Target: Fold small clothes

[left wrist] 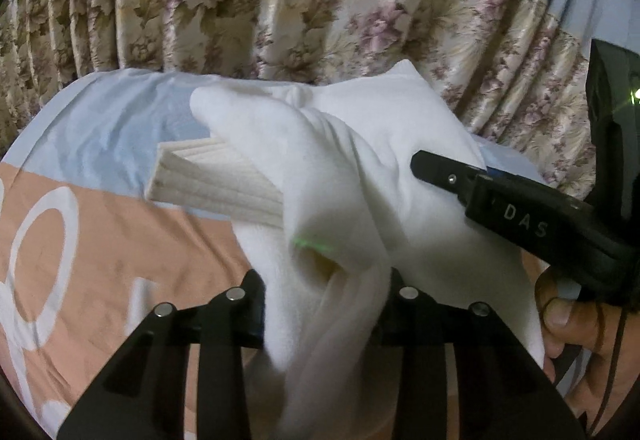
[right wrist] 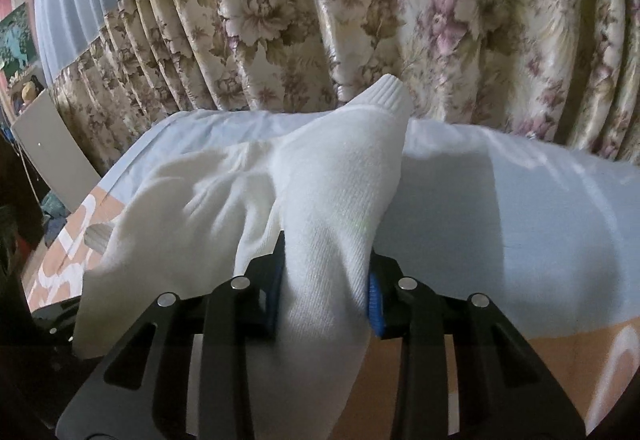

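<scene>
step: you are lifting the white knitted garment [left wrist: 320, 168] off the peach-and-blue bedsheet [left wrist: 100, 240] near its far edge | left gripper [left wrist: 324, 304] clenching bunched fabric | right gripper [right wrist: 324, 288] clamping ribbed-cuff part | progress: early, no fold visible yet

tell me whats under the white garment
Under the lifted white garment lies a blue and peach bedsheet. A ribbed cream piece pokes out beneath; its covered part is hidden.
</scene>
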`<state>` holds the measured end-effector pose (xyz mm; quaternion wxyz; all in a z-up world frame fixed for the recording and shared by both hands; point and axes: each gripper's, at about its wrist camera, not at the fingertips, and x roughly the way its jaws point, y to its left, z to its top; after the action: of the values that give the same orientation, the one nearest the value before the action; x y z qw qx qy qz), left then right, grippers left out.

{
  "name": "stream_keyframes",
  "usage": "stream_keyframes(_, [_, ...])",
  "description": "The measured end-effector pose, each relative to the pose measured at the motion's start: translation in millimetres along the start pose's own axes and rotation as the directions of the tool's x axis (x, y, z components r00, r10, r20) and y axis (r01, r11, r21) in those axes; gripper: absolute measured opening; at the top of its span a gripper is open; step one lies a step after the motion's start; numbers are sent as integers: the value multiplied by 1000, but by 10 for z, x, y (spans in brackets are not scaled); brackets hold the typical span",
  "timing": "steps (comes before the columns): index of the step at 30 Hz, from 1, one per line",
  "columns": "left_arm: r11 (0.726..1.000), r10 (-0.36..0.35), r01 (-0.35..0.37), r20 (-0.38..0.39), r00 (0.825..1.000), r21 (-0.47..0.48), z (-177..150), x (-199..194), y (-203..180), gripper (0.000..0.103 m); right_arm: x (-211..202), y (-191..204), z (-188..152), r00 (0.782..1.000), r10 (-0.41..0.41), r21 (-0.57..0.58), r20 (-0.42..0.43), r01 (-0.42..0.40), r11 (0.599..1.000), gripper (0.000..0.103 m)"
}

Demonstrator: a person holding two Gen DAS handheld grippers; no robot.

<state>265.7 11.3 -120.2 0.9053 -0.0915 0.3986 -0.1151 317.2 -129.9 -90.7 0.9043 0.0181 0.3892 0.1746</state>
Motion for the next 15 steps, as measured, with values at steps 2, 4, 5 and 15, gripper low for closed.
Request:
stream_keyframes(2, [1000,-8,7,8,1000,22,-7,-35,-225,36,-132,-126,-20,1000,-11,2,8,11,1000,33])
stream_keyframes(4, [999,-10,10,12,1000,51,-32,-56,-488,36,-282,-265,-53,1000,-21,8,16,21,1000,33])
stream_keyframes(5, [998,-14,13,12,1000,61,-49,-62,-613,36,-358,-332,-73,999,-28,12,20,28,1000,33])
stream_keyframes(15, [990,-32,35,-22,999,133,-344,13,-1757,36,-1197,-1149,-515,993,-113,58,40,111,992,34])
